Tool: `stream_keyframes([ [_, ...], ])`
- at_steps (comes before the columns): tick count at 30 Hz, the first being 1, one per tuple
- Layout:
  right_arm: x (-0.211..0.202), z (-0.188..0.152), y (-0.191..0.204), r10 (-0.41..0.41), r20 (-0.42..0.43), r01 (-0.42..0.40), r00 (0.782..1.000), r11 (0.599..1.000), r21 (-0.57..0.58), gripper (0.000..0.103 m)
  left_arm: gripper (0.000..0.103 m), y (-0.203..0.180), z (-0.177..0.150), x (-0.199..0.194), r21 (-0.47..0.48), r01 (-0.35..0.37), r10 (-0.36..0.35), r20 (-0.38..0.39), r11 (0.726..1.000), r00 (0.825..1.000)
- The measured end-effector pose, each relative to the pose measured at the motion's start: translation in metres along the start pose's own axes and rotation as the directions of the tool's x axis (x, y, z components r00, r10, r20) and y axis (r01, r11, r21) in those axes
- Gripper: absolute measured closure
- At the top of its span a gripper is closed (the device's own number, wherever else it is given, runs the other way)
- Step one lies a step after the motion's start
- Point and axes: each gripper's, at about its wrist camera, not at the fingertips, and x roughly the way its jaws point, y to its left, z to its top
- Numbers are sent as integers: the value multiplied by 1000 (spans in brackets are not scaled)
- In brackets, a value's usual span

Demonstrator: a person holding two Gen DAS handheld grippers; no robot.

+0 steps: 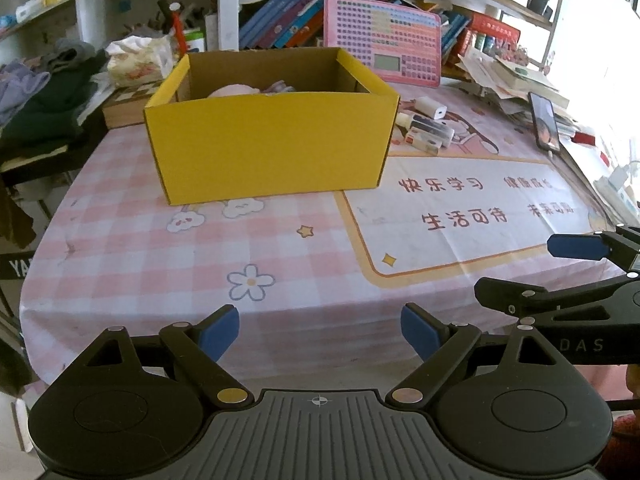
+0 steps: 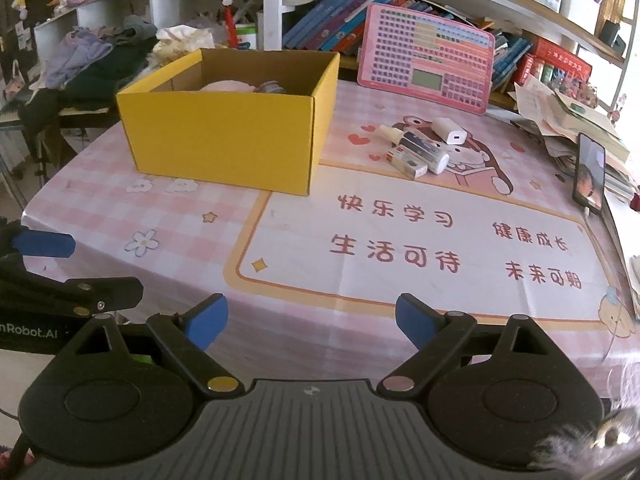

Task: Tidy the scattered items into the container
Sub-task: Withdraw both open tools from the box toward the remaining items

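A yellow cardboard box [image 1: 264, 144] [image 2: 228, 140] stands open on the pink tablecloth, with a pale pink item [image 2: 228, 86] and a small purple item inside. To its right lie a white charger [image 2: 450, 131] [image 1: 431, 107], a cream bottle [image 2: 390, 133], a silver tube [image 2: 424, 152] [image 1: 432, 127] and a small white box [image 2: 406, 162]. My left gripper [image 1: 320, 334] is open and empty above the table's near edge. My right gripper [image 2: 311, 326] is open and empty, also at the near edge, far from the items.
A pink keyboard toy [image 2: 428, 58] leans against books at the back. A phone [image 2: 589, 174] stands propped at the right beside a paper stack [image 2: 572, 124]. Clothes [image 1: 44, 100] pile at the left. The right gripper's side shows in the left view [image 1: 576, 280].
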Motion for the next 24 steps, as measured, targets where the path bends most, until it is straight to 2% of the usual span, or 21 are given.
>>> stream_keyframes([
  [5, 1, 0, -9, -11, -8, 11, 1000, 1000, 9, 12, 9, -7, 5, 6, 9, 10, -10, -4, 1000, 1000],
  [24, 12, -2, -63, -51, -46, 54, 998, 997, 63, 12, 9, -55, 25, 38, 59, 59, -56, -48, 996, 997],
])
